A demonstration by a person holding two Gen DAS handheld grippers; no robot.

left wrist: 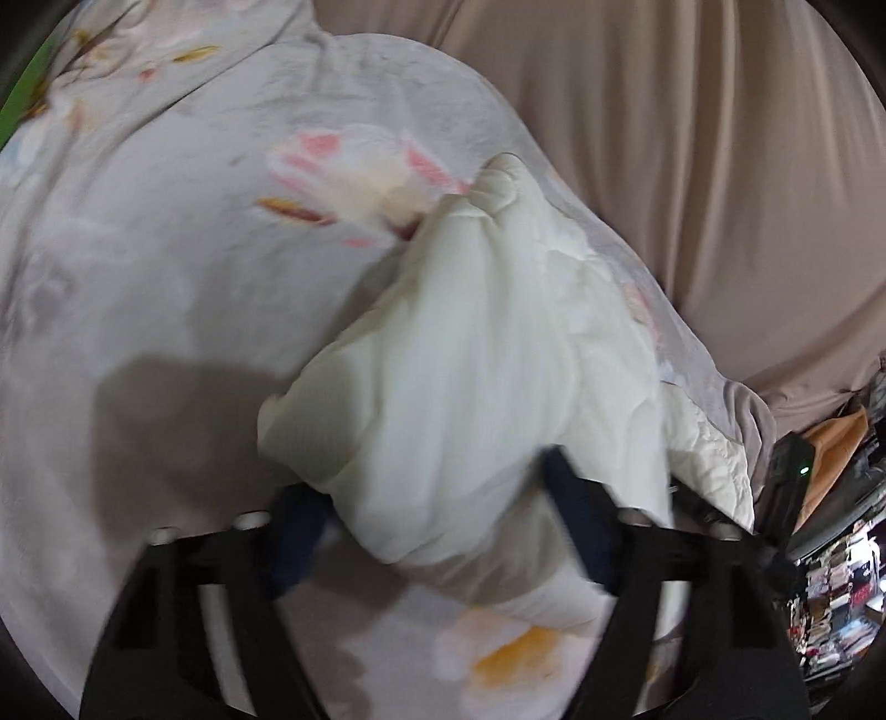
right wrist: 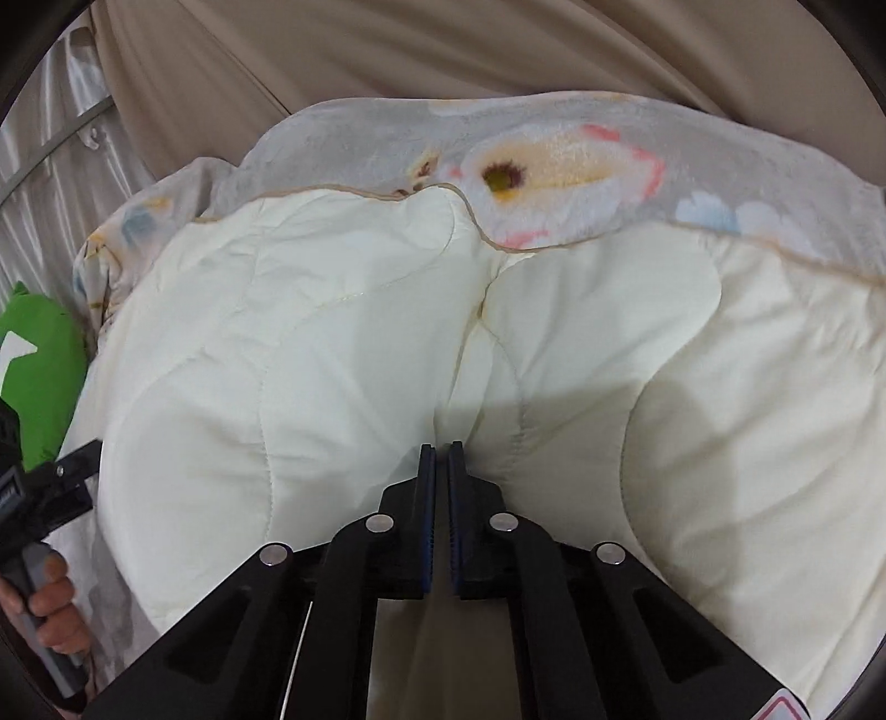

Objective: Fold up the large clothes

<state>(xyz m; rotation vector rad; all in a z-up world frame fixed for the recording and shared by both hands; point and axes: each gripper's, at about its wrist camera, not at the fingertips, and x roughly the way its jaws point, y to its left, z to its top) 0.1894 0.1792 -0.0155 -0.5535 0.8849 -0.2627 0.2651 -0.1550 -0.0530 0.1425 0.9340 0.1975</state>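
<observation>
A beige-sheeted bed (right wrist: 387, 50) carried everything. Directly on it lay the floral quilt (right wrist: 581, 160). Its cream underside (right wrist: 332, 343) faced up.

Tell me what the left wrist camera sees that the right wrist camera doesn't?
Only the left wrist view shows the left gripper with its jaws spread around a bunched cream fold, and cluttered shelves at the right edge.

Only the right wrist view shows the right gripper with its jaws pressed together on the cream lining, a green object at the left, the person's hand on a handle, and shiny white curtains.

Both show the flowered blanket with its cream quilted underside, lying on beige fabric.
</observation>
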